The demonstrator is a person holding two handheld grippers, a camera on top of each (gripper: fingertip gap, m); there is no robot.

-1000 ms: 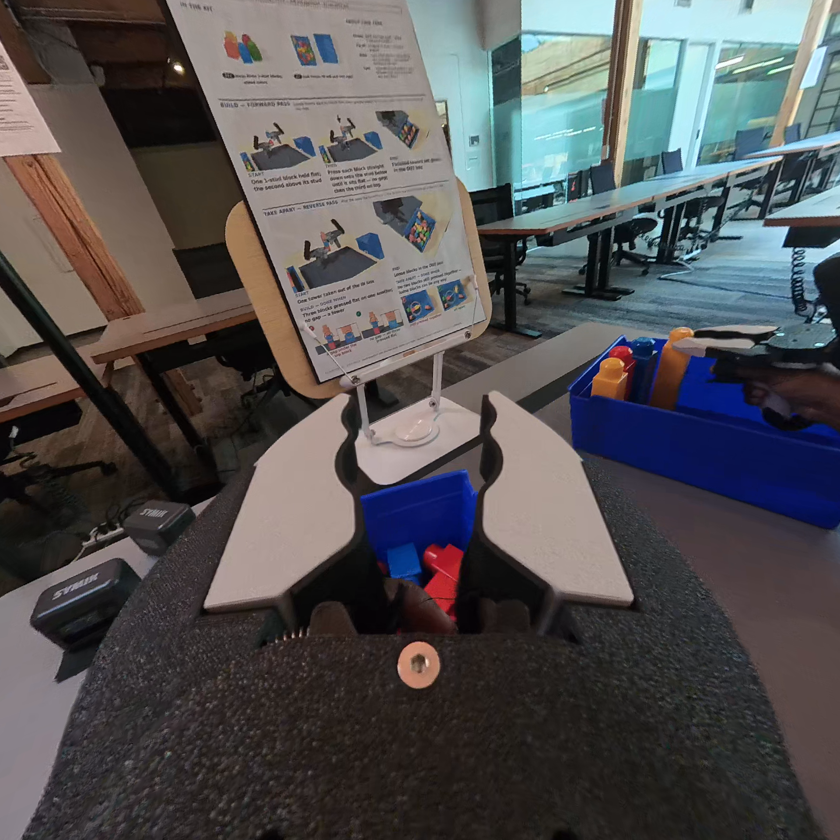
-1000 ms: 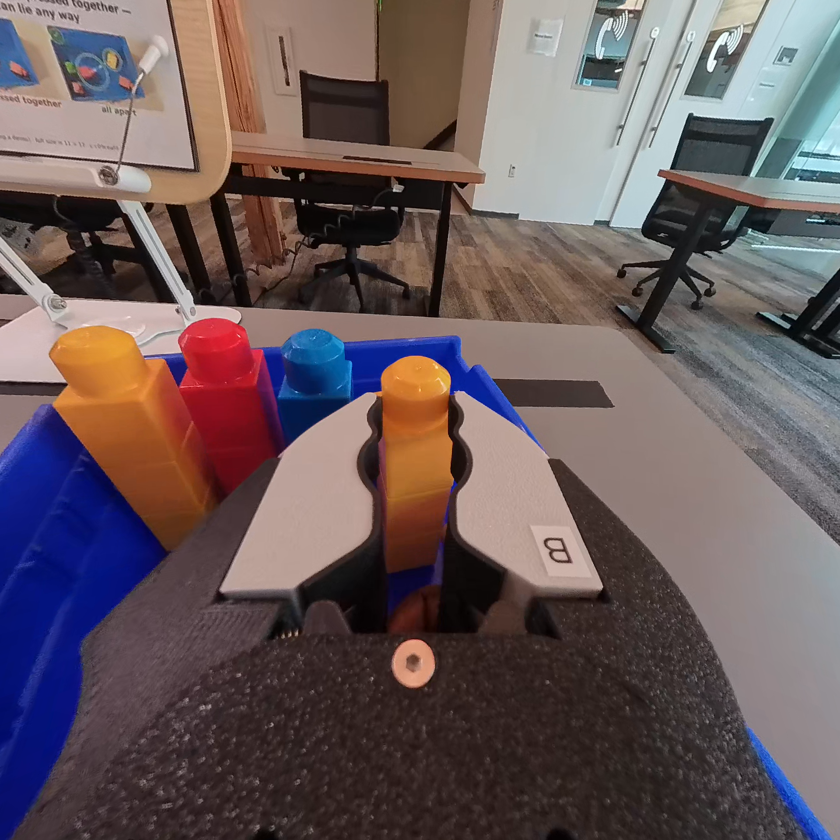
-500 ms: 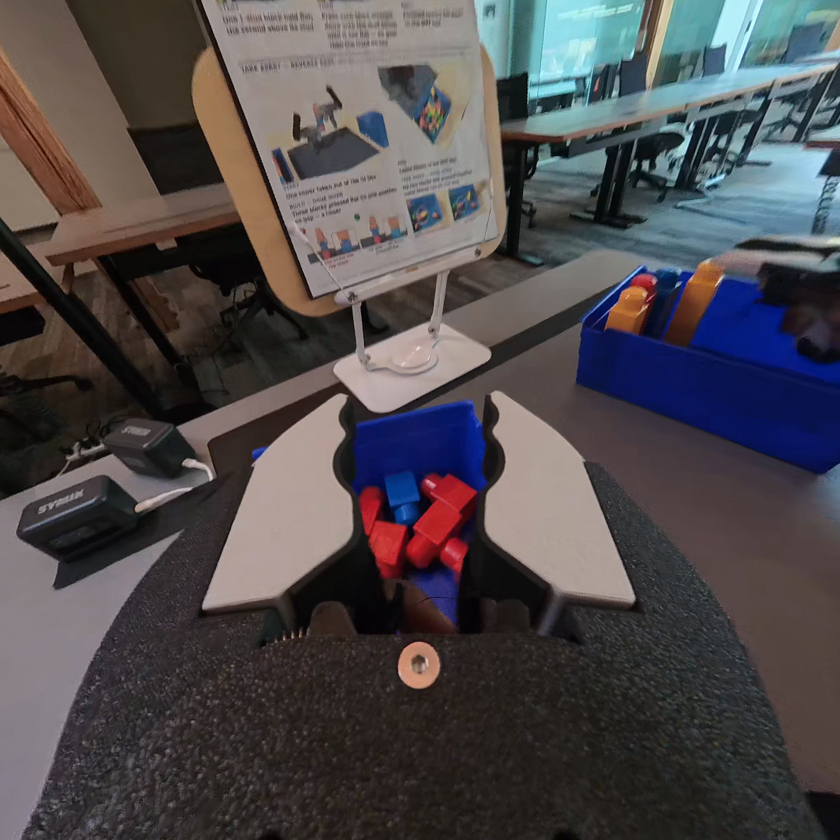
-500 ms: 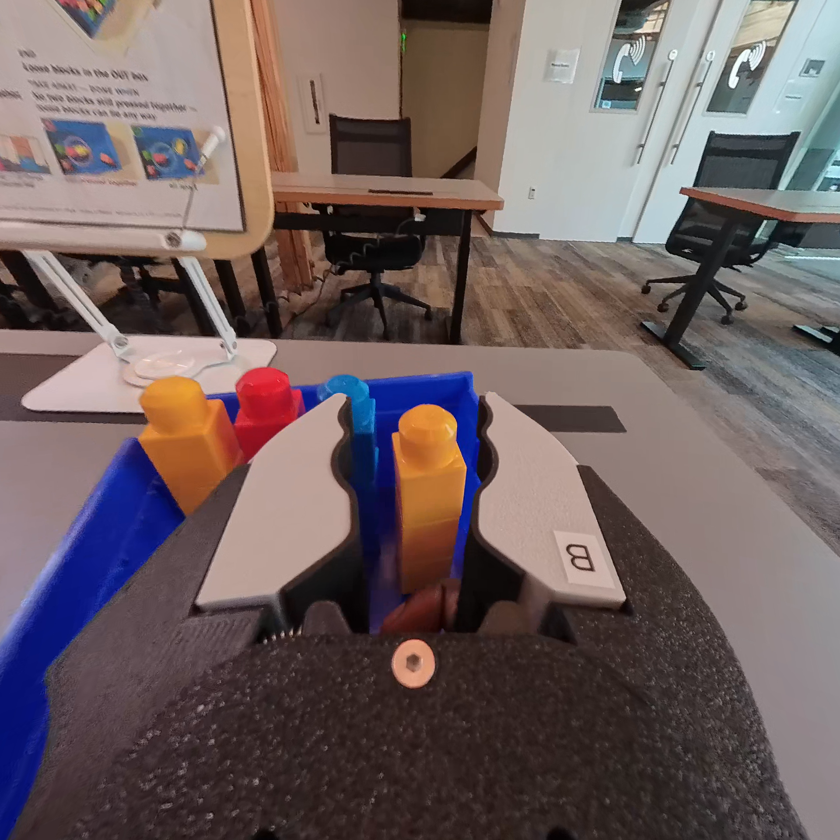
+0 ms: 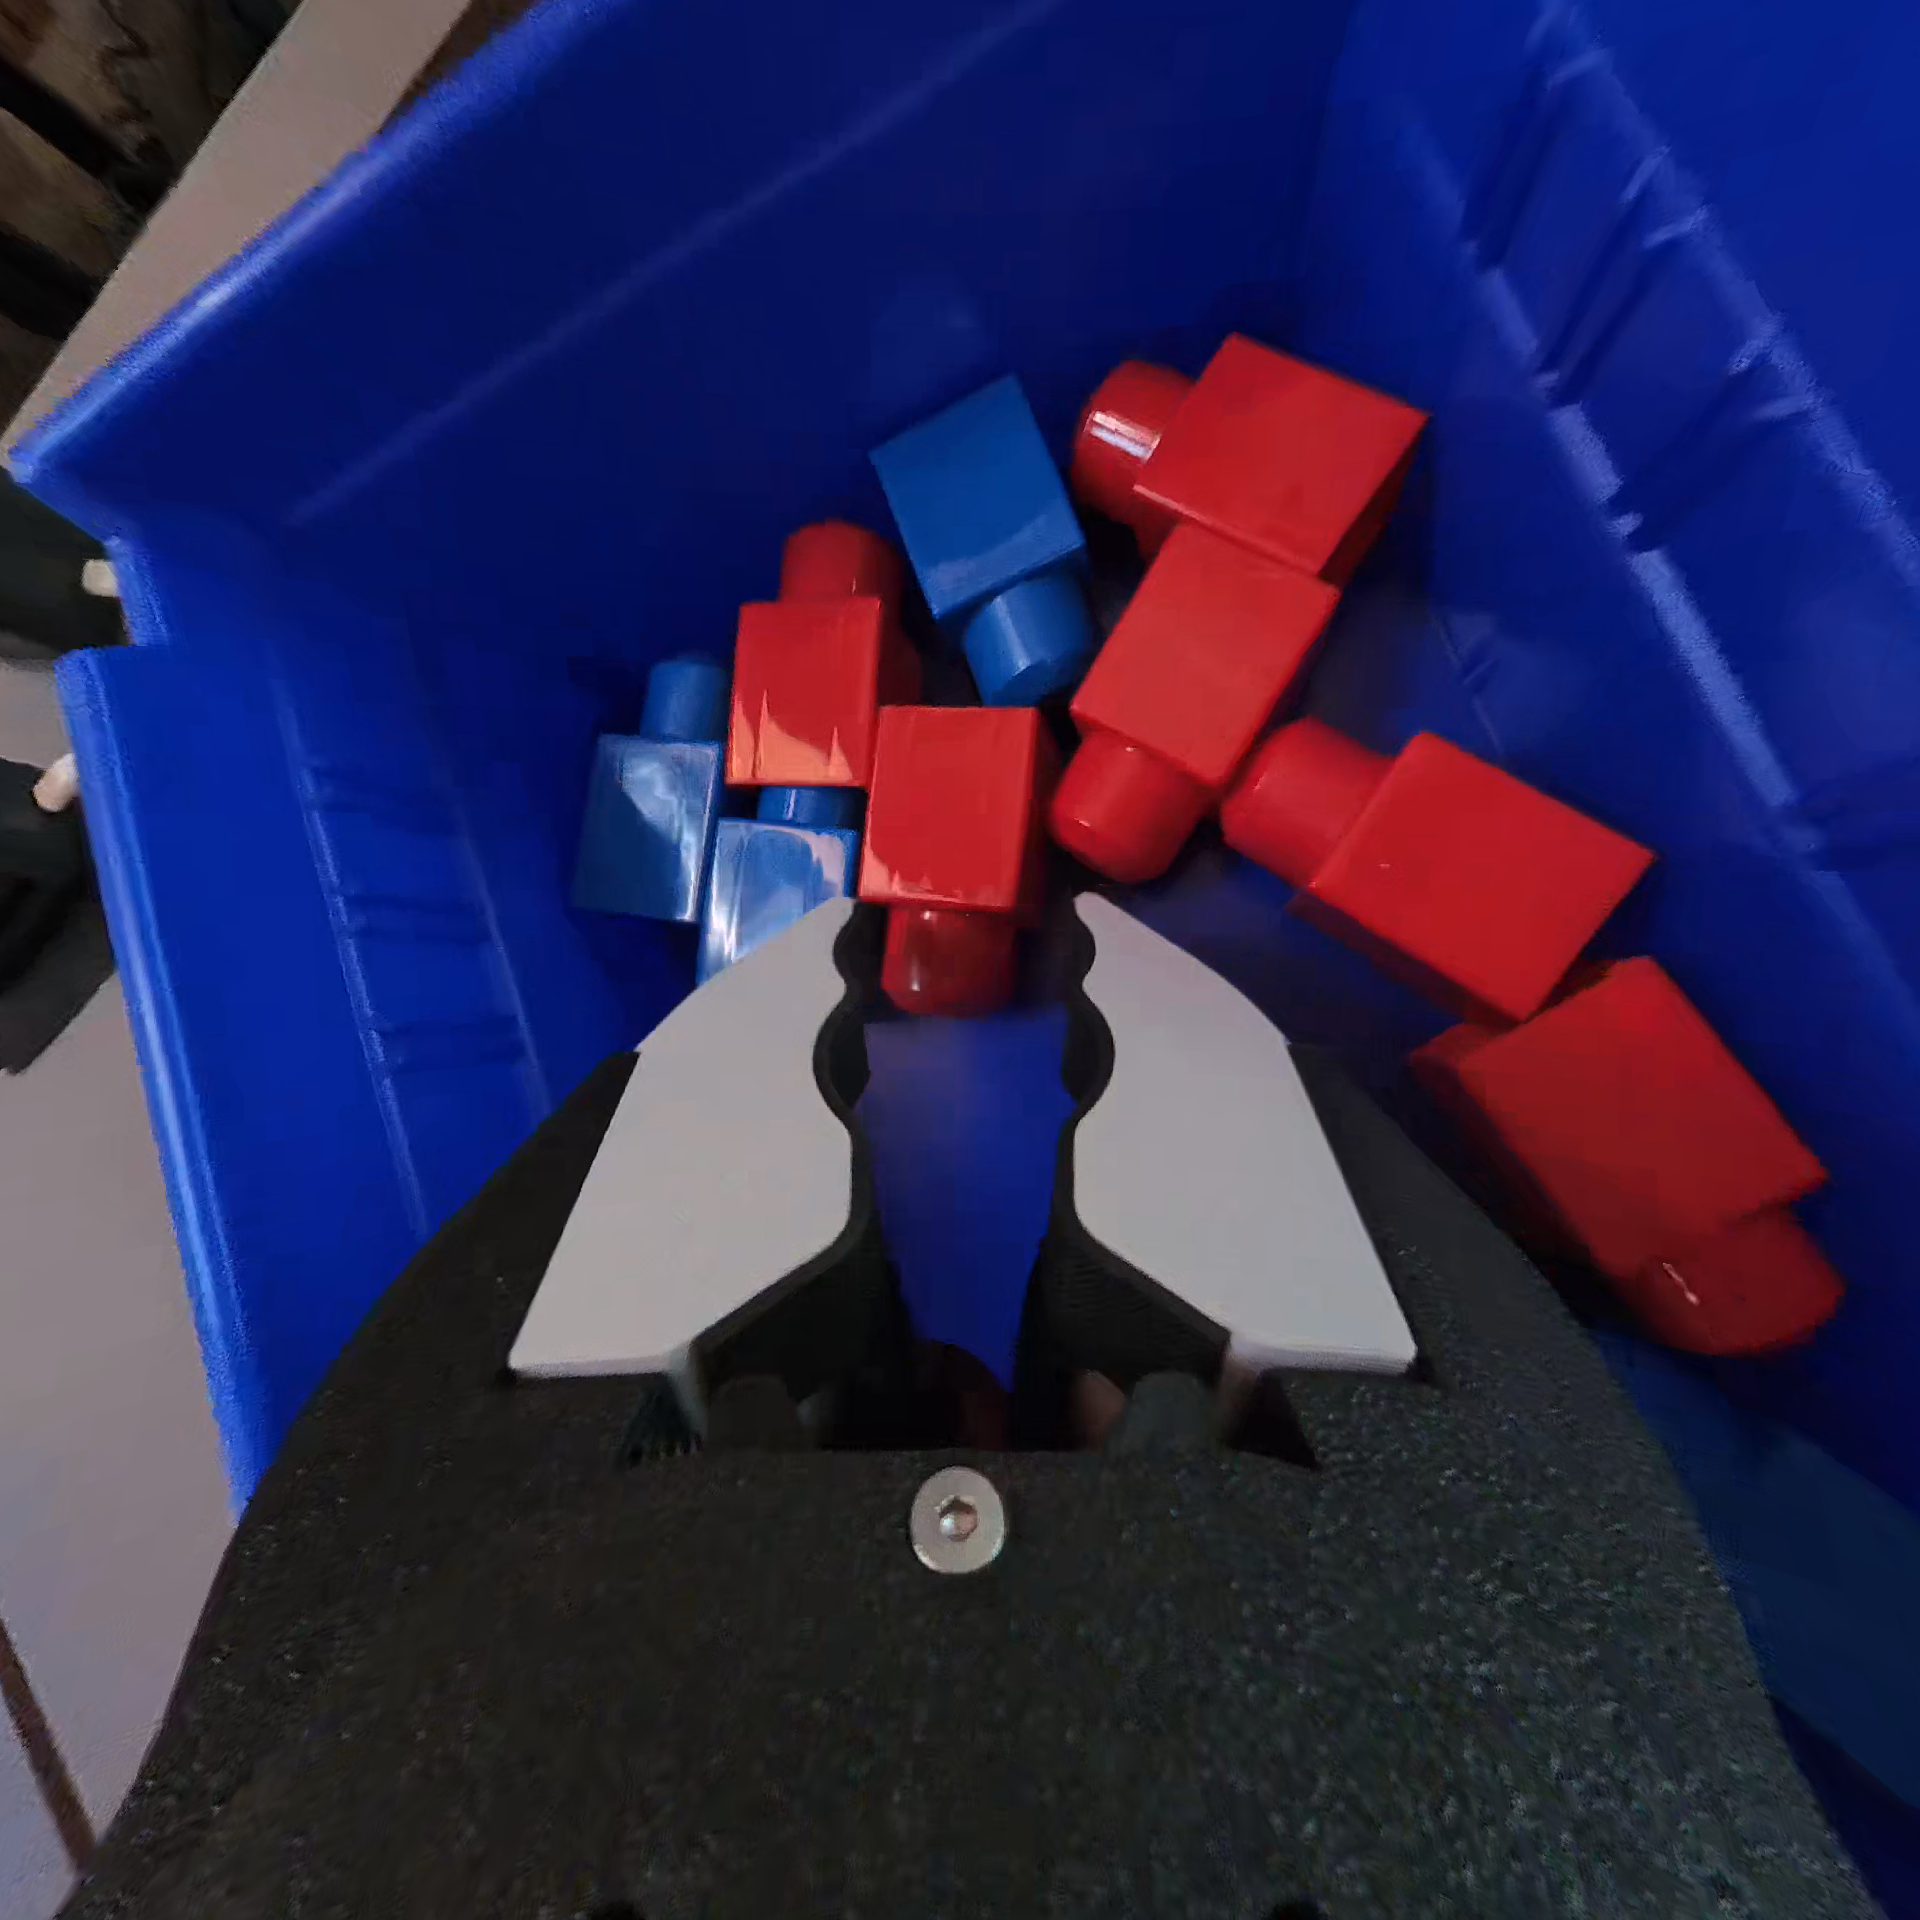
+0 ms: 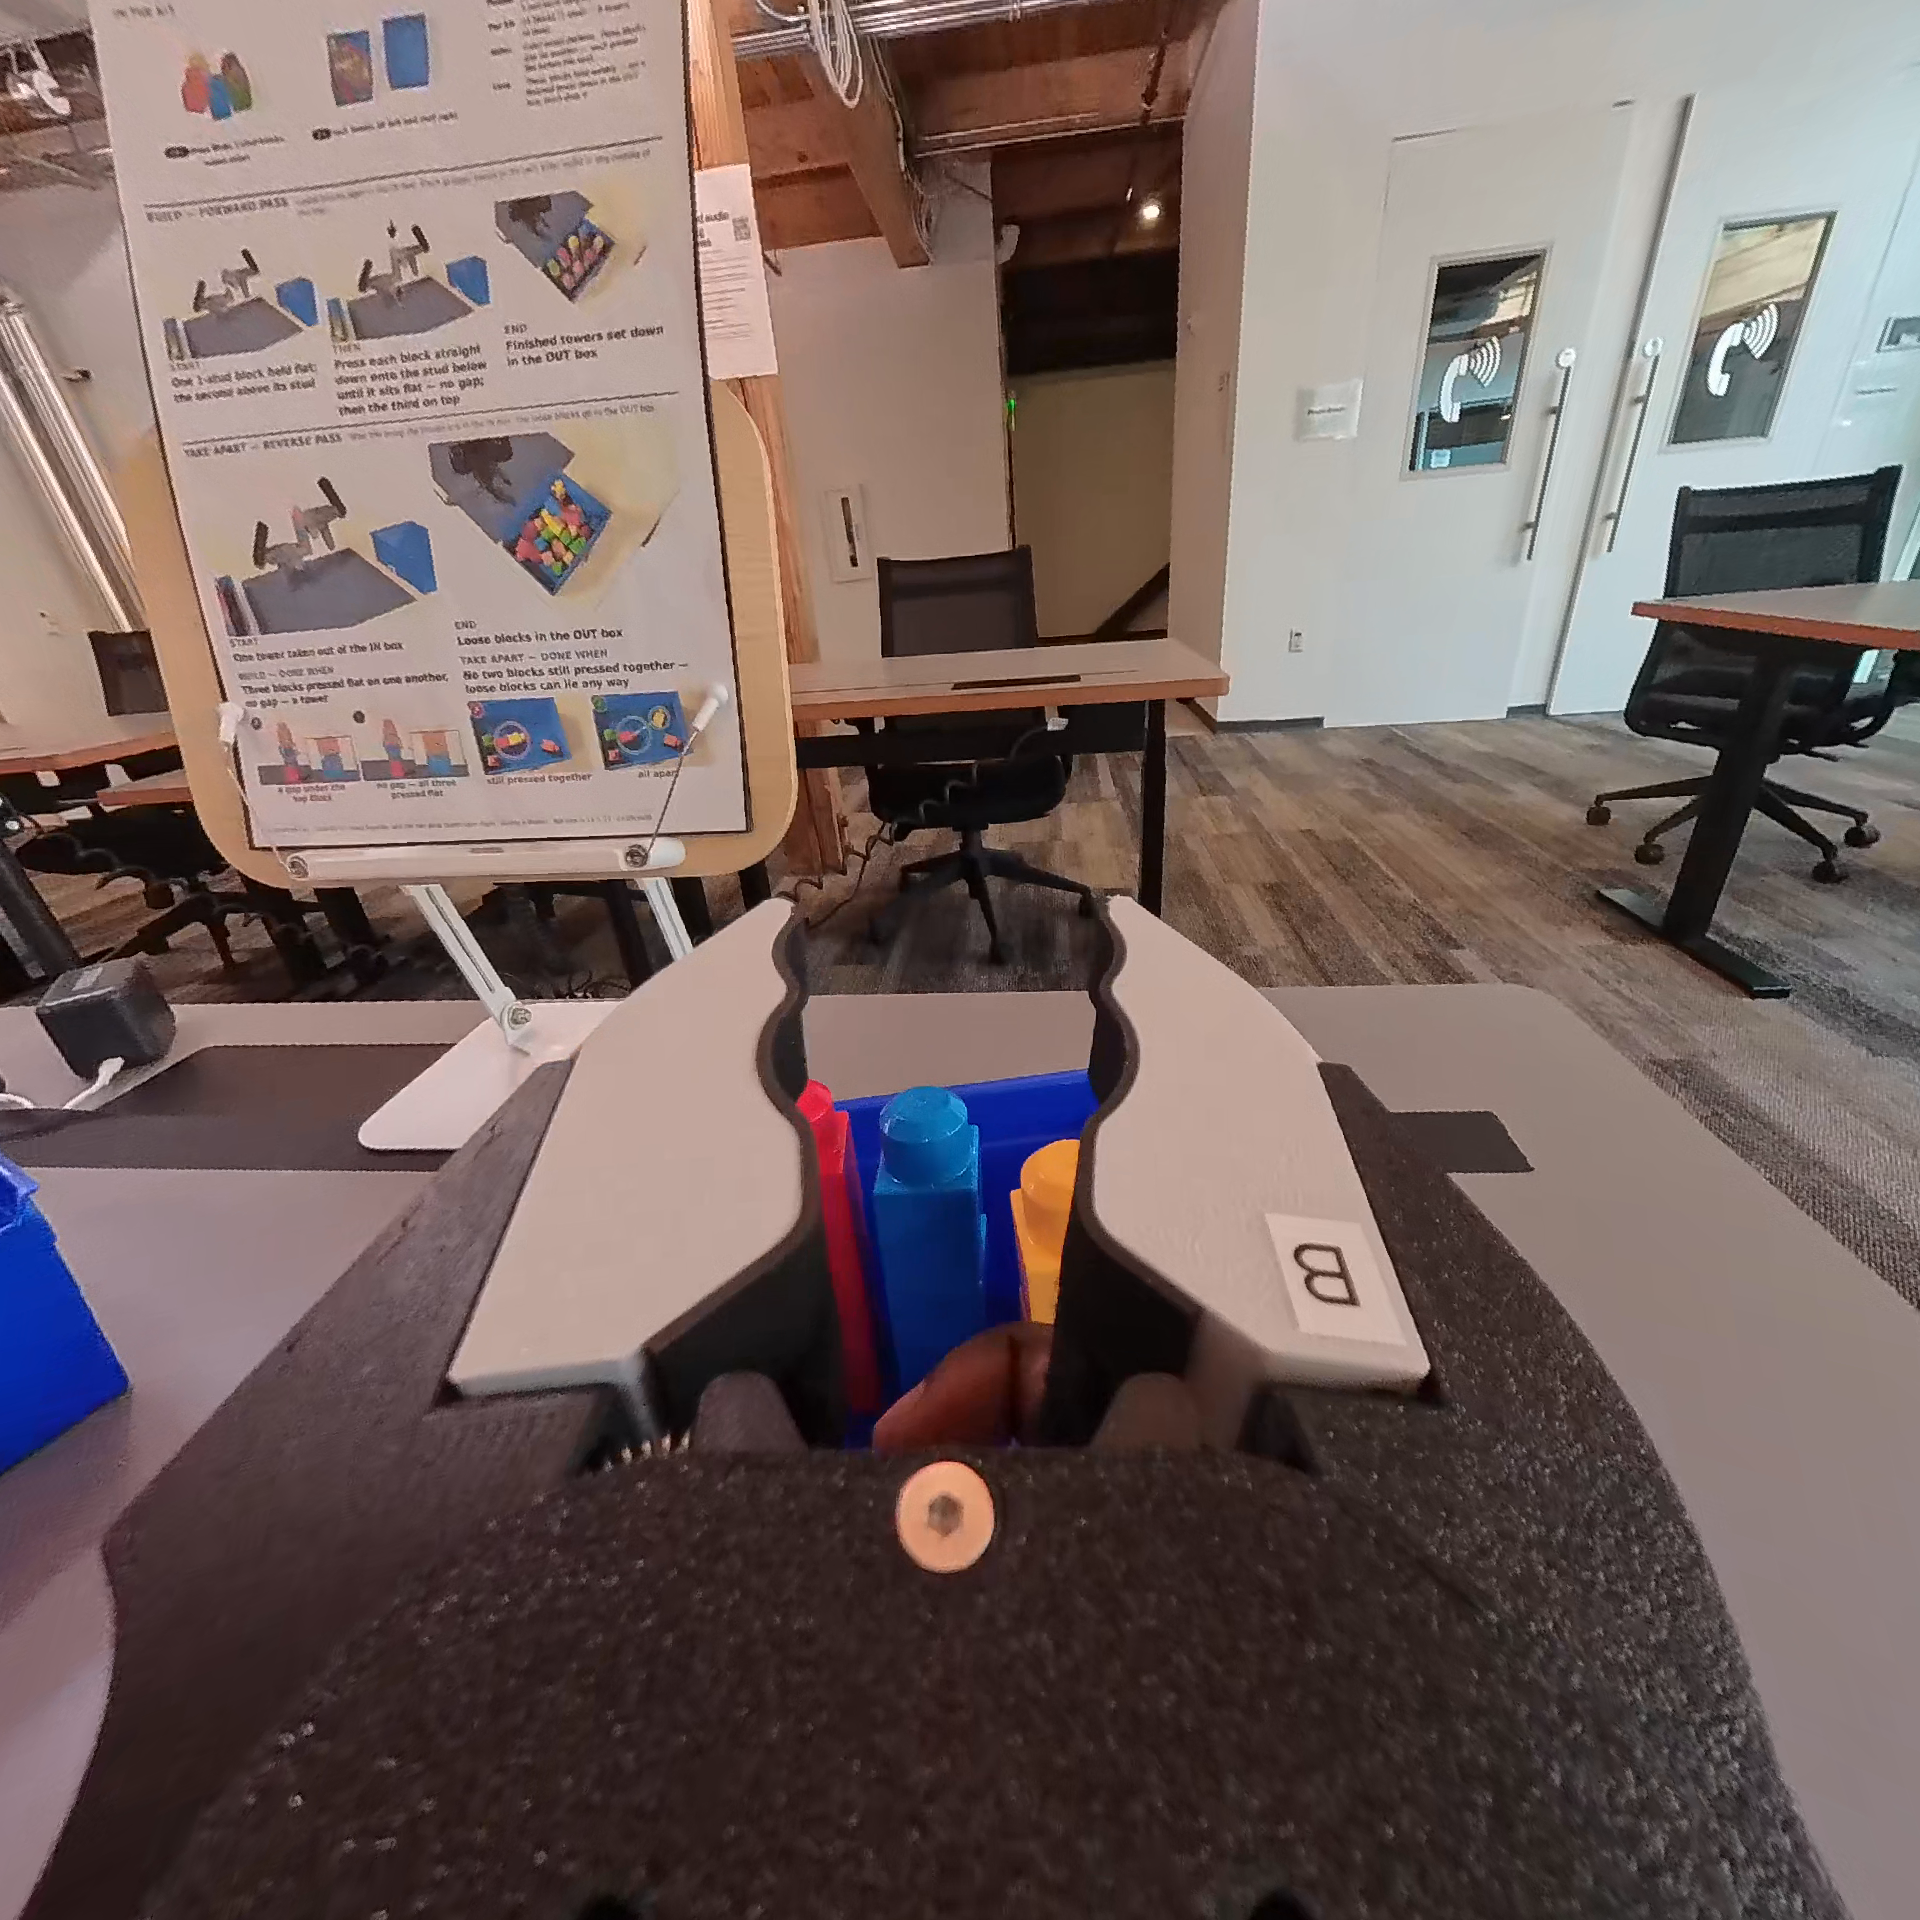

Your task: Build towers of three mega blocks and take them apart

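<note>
My left gripper [image 5: 961,914] is open and empty, deep inside a blue bin [image 5: 665,312] of loose red and blue mega blocks. Its fingertips flank the stud of a red block [image 5: 951,810] lying on its side. Other red blocks [image 5: 1455,862] and blue blocks [image 5: 977,520] lie around it. My right gripper [image 6: 945,935] is open and empty, raised above the other blue bin [image 6: 1023,1107]. Between its fingers stand a blue tower [image 6: 930,1216], a red tower [image 6: 831,1205] and an orange tower [image 6: 1044,1216].
An instruction sheet on a wooden stand [image 6: 436,436] stands at the back of the grey table [image 6: 1662,1299]. A black charger [image 6: 104,1018] lies at the far left. The left bin's corner [image 6: 42,1309] shows at the left edge. Office desks and chairs stand beyond.
My left gripper has dropped from above the table into the bin of loose blocks. My right gripper has let go of the orange tower, opened wide and drawn up and back.
</note>
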